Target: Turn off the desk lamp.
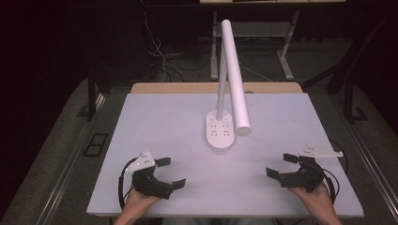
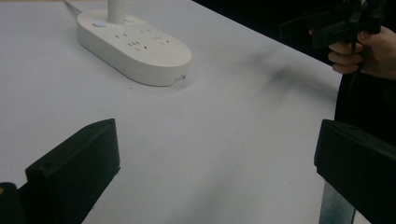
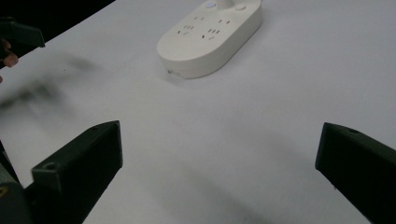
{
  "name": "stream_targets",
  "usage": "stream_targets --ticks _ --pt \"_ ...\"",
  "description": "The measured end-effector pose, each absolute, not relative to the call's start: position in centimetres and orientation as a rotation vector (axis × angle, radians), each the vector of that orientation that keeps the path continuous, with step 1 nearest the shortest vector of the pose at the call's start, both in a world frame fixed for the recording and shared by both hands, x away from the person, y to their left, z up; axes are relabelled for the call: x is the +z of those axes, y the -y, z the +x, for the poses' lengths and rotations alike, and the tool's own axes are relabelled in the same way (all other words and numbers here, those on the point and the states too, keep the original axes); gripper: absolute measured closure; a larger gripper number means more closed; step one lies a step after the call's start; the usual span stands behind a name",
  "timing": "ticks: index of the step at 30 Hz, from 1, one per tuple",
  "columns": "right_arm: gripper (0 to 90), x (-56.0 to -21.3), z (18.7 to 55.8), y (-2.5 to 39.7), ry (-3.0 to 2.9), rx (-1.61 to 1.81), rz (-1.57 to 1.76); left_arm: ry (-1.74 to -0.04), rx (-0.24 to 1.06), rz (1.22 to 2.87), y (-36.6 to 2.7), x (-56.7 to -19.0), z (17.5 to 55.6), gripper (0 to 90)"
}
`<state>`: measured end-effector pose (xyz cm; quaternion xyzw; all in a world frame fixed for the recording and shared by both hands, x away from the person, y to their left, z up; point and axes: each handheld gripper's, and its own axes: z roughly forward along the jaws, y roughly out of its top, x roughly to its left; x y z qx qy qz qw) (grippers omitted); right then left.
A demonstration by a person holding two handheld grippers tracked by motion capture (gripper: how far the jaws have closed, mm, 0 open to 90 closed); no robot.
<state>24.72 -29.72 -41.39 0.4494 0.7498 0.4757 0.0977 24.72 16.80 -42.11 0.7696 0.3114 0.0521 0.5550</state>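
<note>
A white desk lamp with an oval socket-studded base (image 1: 220, 133) stands mid-table on the pale grey tabletop (image 1: 164, 117). The left gripper (image 1: 170, 173), at seven o'clock from the base, and the right gripper (image 1: 280, 165), at four o'clock, rest wide open and empty, well apart from it.

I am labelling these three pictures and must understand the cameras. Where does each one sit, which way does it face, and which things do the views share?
High view: above the person's side, facing forward and down on the white table; shows both hands, left gripper, right gripper.
Left gripper view: rides the left gripper, looking along its open jaws toward the lamp base and the other hand.
Right gripper view: rides the right gripper, its jaws open, facing the same base.
Shared: all three show the lamp base and table.
</note>
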Motion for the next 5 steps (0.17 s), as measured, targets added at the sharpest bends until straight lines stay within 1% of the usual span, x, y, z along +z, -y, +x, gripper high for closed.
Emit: stream_targets --ticks 5 --pt "0.7 -42.38 23.66 29.74 -2.211 1.392 1.334 -0.734 0.122 1.818 -16.73 -42.12 24.77 0.0"
